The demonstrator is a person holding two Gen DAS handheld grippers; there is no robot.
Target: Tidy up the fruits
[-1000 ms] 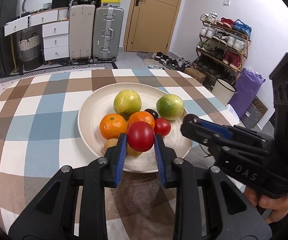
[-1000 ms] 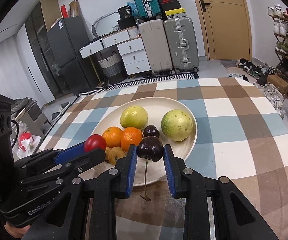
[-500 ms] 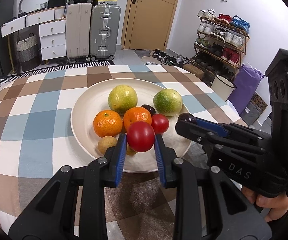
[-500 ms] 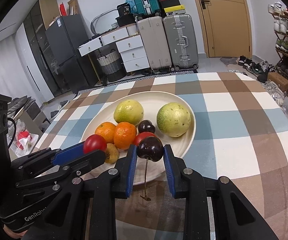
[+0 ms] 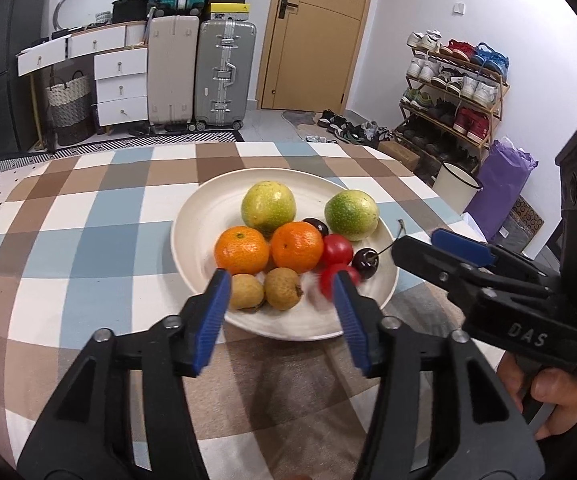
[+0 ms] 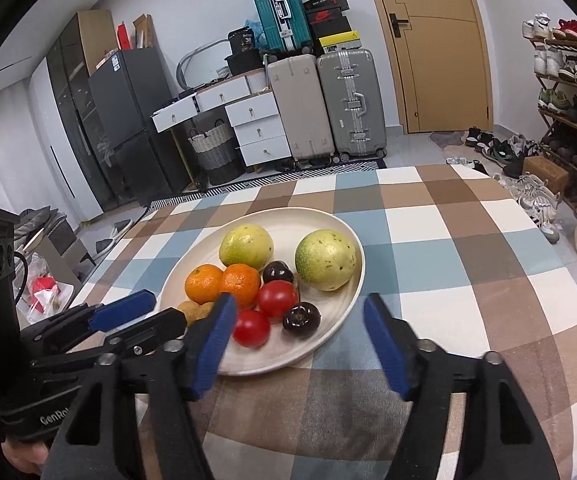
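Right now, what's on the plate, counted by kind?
On the plate:
Green-yellow round fruits: 2
Oranges: 2
Red tomatoes: 2
Dark cherries: 2
Small brown fruits: 2
Total: 10

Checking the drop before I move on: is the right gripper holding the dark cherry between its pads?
No. The right gripper stands open with nothing between its pads, and the dark cherry lies on the plate.
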